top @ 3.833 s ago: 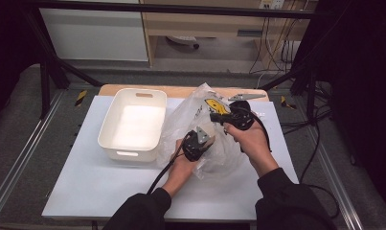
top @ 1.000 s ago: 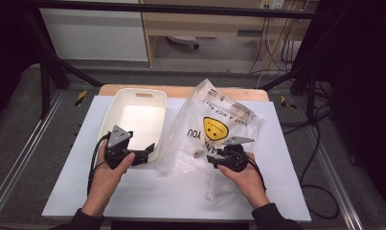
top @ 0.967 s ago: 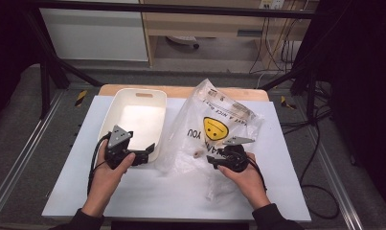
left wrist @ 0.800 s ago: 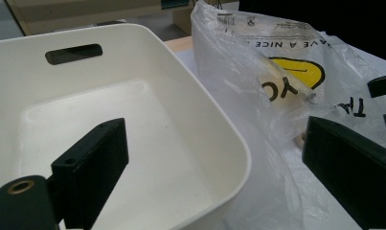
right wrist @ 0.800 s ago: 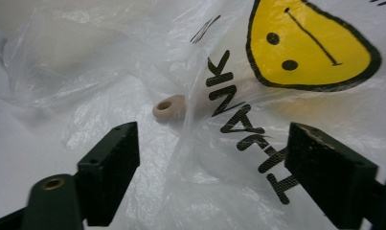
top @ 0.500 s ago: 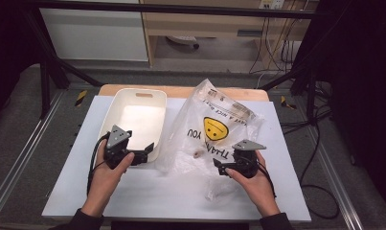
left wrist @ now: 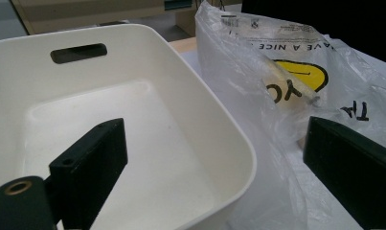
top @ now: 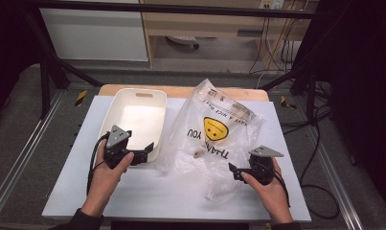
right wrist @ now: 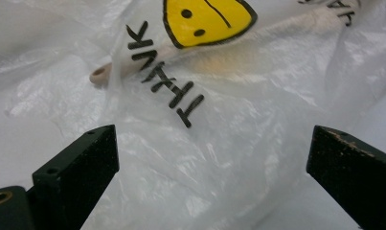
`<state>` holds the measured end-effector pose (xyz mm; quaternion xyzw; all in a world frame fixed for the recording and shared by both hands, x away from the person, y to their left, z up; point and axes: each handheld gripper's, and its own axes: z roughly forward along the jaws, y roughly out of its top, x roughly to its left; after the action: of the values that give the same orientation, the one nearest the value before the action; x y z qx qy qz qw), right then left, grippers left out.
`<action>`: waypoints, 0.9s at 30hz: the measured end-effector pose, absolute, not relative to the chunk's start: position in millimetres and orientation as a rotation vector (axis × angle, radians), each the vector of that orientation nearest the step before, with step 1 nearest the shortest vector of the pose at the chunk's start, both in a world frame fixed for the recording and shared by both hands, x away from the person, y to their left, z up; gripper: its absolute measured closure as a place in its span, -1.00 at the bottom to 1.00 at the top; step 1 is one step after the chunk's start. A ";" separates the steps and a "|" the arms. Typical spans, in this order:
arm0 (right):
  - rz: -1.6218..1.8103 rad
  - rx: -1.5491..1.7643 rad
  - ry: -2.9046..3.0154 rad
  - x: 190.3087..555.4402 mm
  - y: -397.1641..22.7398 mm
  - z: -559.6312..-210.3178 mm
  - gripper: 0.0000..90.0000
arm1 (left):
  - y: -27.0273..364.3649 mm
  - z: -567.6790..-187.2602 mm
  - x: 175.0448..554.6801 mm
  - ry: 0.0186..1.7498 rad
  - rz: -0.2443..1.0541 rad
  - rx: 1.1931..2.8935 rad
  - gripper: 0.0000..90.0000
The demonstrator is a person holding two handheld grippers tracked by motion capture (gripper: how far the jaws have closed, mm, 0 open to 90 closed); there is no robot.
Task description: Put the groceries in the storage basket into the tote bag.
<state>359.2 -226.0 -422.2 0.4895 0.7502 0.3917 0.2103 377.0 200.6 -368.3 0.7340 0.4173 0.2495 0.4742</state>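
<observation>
A clear plastic bag (top: 214,129) printed with a yellow smiley and "THANK YOU" lies on the table right of a white tub (top: 138,90). Through its film shows a pale wooden handle (top: 198,153) with a hole in its end. My left gripper (top: 145,153) is open at the tub's near right corner, its jaws astride the rim (left wrist: 219,124) with the bag (left wrist: 277,72) to the right. My right gripper (top: 232,171) has just been opening; it stands open by the bag's near right edge. The crumpled film (right wrist: 190,158) and handle (right wrist: 286,31) lie ahead of it, unpinched.
The tub and bag rest on a white tabletop (top: 181,196) with a wooden board (top: 181,91) at its far edge. Metal rails run along both sides of the table, and cables (top: 320,139) hang at the right.
My right gripper has let go of the bag's film, opened wide and drawn back to the right and toward the near edge. The left gripper has stayed by the tub.
</observation>
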 end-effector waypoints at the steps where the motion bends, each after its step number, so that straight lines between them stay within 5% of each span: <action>1: 1.085 1.374 2.086 357.7 -228.9 -423.2 -0.89 | 200.3 -368.1 376.9 1.020 0.610 1.795 -0.83; 13: 1.020 1.457 2.077 342.5 -246.1 -435.3 -0.85 | 198.7 -367.1 375.9 1.016 0.605 1.793 -0.83; 27: 0.924 1.441 2.217 347.6 -217.5 -452.1 -0.88 | 198.9 -367.5 376.2 1.020 0.606 1.792 -0.83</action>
<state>347.6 -217.5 -452.1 0.5071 0.7801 0.3251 0.1692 376.2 198.9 -367.5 0.7331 0.4175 0.2481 0.4762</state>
